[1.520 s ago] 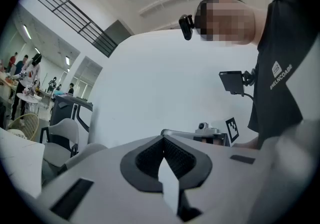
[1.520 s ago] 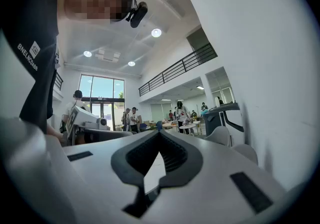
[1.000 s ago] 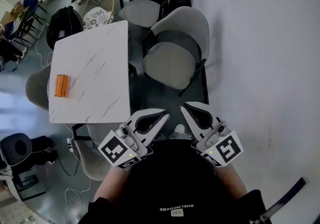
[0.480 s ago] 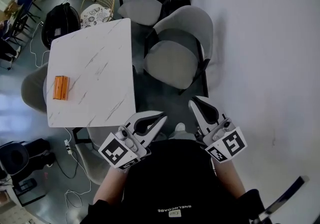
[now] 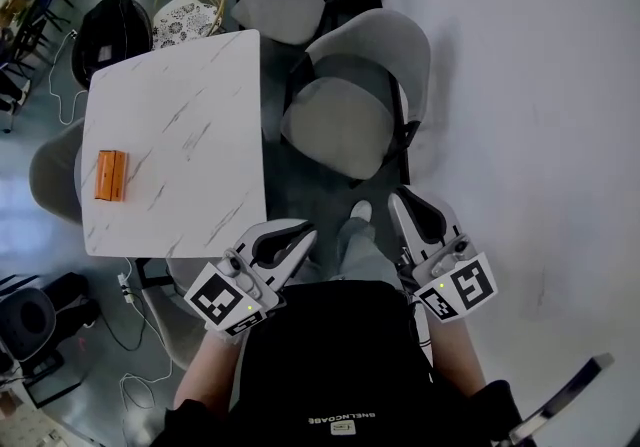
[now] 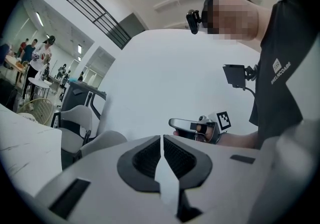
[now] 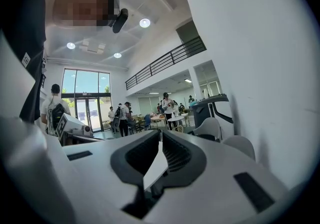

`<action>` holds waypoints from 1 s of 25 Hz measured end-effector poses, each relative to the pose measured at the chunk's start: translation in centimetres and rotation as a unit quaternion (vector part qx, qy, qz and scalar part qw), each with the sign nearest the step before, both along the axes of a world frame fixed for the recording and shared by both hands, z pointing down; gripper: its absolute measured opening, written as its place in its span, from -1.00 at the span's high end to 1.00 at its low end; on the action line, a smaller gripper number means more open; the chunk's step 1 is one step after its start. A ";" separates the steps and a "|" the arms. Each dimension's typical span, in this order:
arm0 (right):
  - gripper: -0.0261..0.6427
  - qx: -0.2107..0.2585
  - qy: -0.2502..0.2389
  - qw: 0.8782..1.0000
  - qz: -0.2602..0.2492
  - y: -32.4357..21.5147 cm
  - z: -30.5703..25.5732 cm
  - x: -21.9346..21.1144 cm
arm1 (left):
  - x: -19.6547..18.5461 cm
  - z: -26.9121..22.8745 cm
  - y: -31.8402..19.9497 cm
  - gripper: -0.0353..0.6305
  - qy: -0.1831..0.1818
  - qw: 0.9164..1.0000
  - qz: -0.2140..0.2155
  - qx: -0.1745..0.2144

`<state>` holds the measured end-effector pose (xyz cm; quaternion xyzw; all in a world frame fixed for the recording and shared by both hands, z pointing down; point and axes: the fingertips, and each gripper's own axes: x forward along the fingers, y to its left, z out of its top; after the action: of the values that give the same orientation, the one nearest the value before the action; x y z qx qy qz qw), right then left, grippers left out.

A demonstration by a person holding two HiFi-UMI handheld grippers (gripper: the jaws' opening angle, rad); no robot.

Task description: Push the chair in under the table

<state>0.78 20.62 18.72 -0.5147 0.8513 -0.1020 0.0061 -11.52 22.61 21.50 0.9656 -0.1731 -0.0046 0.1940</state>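
Grippers have spread apart: left gripper (image 5: 306, 232) and right gripper (image 5: 398, 198), fingers closed on nothing, approach the grey padded chair (image 5: 335, 125) beside the white marble tabletop (image 5: 175, 135); push seemingly not begun.

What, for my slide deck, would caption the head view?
Left gripper and right gripper, both shut and empty, point toward the grey chair beside the marble table.

I see only one line of small white lettering (image 5: 345, 418) on the person's black shirt (image 5: 330, 355). It is upside down in the head view, sideways in the left gripper view, and too fine to read.
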 end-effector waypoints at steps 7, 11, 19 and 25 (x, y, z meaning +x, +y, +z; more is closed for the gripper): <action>0.89 -0.010 0.008 1.000 -0.024 -5.5 1.8 5.3 | 5.0 1.1 -4.3 0.87 -0.019 0.999 -0.032 -0.004; 0.89 -0.011 0.046 0.998 -0.046 -9.3 3.0 8.5 | 9.0 1.5 -6.9 0.87 -0.025 0.998 -0.053 -0.013; 0.88 -0.059 0.117 0.990 -0.057 -17.3 8.4 16.5 | 15.4 4.6 -9.9 0.79 -0.081 0.992 -0.089 -0.033; 0.80 -0.089 0.216 0.971 -0.054 -23.1 13.4 21.4 | 18.3 8.2 -10.7 0.68 -0.147 0.983 -0.101 -0.041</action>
<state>22.21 -2.44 32.12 -0.4759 0.8466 -0.0634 -0.2295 6.76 11.91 29.74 0.9247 -0.2962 0.1245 0.2042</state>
